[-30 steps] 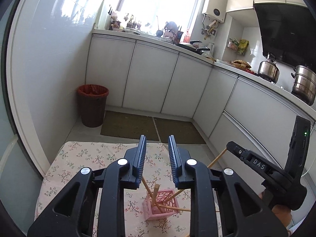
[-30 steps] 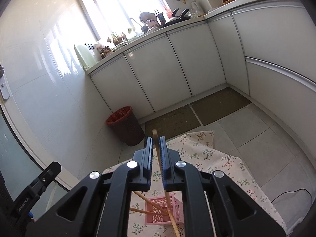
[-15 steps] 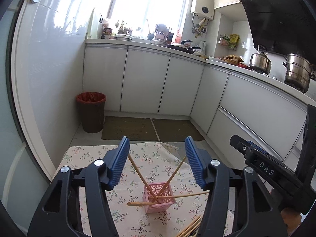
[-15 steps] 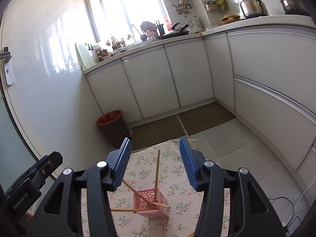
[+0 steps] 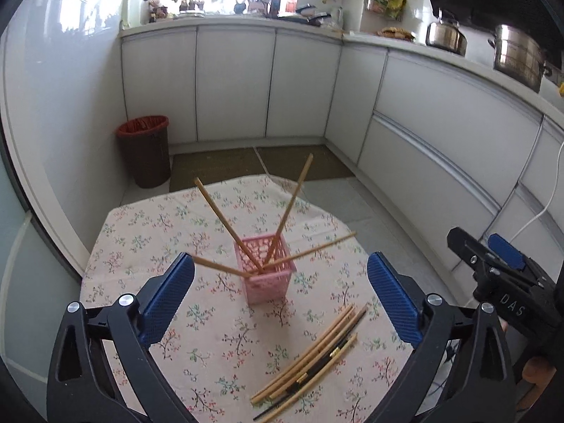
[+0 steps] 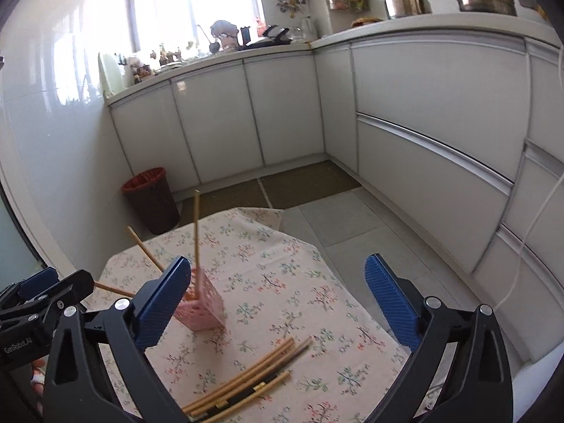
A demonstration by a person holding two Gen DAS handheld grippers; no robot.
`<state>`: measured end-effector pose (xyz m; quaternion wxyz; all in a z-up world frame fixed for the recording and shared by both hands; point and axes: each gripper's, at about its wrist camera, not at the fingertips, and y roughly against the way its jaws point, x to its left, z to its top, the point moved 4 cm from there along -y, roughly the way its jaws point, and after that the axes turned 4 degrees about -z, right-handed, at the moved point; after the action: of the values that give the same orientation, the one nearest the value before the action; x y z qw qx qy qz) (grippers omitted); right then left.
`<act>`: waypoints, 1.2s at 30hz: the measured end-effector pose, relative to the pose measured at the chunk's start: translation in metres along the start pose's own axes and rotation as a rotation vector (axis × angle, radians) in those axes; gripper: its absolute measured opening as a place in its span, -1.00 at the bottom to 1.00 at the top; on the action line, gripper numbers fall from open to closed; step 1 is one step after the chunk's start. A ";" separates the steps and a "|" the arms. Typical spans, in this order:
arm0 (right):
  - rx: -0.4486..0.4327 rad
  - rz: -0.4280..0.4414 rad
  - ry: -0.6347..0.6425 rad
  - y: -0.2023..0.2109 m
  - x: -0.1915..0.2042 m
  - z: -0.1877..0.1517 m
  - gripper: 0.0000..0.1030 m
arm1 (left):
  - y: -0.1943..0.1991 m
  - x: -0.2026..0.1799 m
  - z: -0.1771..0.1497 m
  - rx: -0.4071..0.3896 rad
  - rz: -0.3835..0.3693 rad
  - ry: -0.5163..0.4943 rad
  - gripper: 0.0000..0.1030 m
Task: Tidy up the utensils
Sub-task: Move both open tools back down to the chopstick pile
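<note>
A floral-print tablecloth (image 5: 148, 246) covers the table. On it stands a pink lattice plastic basket (image 5: 268, 278) holding four wooden chopsticks (image 5: 225, 211); a bundle of loose chopsticks (image 5: 313, 356) lies nearer. The left gripper (image 5: 280, 292) and right gripper (image 6: 278, 292) are opening wide, nothing between their jaws.

free: bare tablecloth (image 5: 148, 243) around pink basket (image 5: 268, 282) | obstacle: chopsticks (image 5: 246, 243) splayed outward above basket
</note>
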<state>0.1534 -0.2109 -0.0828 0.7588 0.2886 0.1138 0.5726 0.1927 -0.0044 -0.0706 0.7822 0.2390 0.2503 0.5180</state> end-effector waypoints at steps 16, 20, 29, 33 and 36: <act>0.523 0.041 -0.479 -0.070 -0.101 -0.082 0.87 | -0.174 -0.070 -0.097 0.459 0.034 -0.230 0.78; 0.588 0.071 -0.548 -0.079 -0.107 -0.091 0.87 | -0.198 -0.076 -0.101 0.465 0.061 -0.257 0.33; 0.594 0.072 -0.539 -0.081 -0.109 -0.089 0.87 | -0.233 -0.074 -0.113 0.545 0.068 -0.270 0.21; 0.598 0.072 -0.545 -0.082 -0.111 -0.089 0.87 | -0.239 -0.071 -0.114 0.549 0.069 -0.260 0.16; 0.595 0.071 -0.543 -0.082 -0.112 -0.089 0.87 | -0.235 -0.071 -0.105 0.519 0.044 -0.234 0.15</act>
<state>0.1386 -0.3027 -0.2188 0.6244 0.6403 0.0600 0.4434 0.2643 -0.1409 -0.2889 0.7072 0.4946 0.2772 0.4224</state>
